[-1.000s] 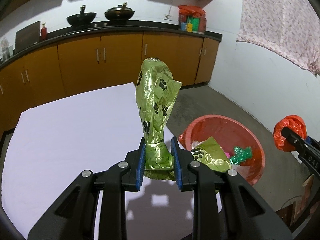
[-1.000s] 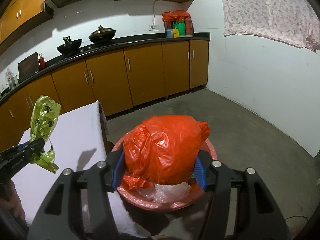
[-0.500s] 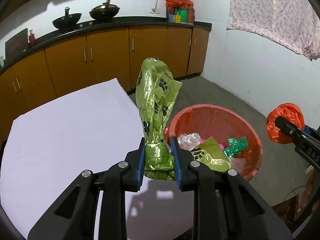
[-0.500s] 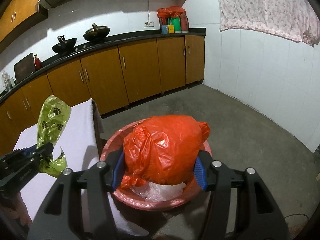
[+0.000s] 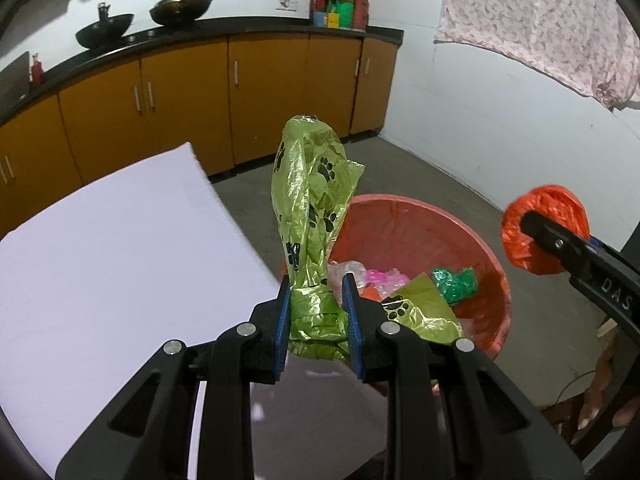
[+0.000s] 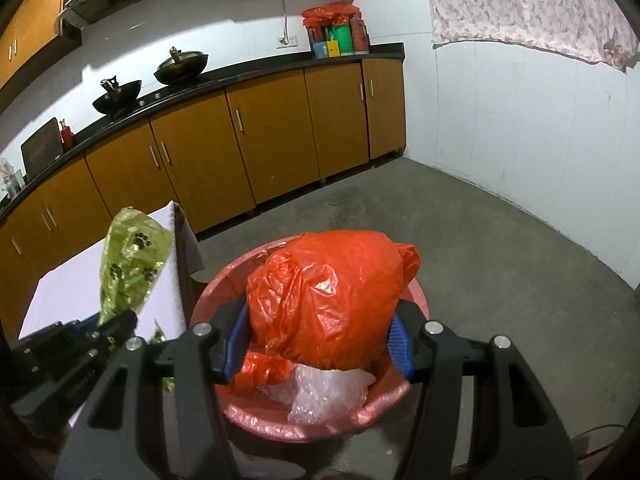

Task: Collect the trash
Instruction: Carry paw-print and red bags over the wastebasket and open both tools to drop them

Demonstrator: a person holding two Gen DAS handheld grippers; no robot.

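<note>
My left gripper point(image 5: 316, 316) is clamped on the bunched base of a crumpled green bag with black paw prints point(image 5: 310, 200), the blue pads point(image 5: 282, 320) pressing in from both sides so the plastic bulges between them while the rest of the bag stands upright above the jaws. It hangs over the near corner of the white table point(image 5: 100, 272), just beside the rim of the red basin point(image 5: 440, 216) that sits on the grey floor. My right gripper point(image 6: 318, 340) is closed around a puffy orange plastic bag point(image 6: 328, 296), its blue pads point(image 6: 236, 340) squeezing the bag at its widest part, and that bag hovers directly above the basin point(image 6: 256, 416). Inside the basin lie a crumpled clear plastic piece point(image 6: 324, 392), a green wad point(image 5: 454, 284), some pink scraps point(image 5: 382, 280) and another green paw-print bag point(image 5: 420, 312). From the left wrist view the orange bag point(image 5: 544, 236) shows at the right edge, held out past the basin's far side, with part of my hand point(image 5: 604, 400) below it. From the right wrist view the green bag point(image 6: 132, 264) rises at the left above the table point(image 6: 72, 280). Behind everything runs a row of orange-brown cabinets point(image 6: 272, 128) under a black counter point(image 6: 240, 76) carrying two dark woks point(image 6: 182, 66), and a patterned cloth point(image 6: 532, 4) hangs on the white wall.
</note>
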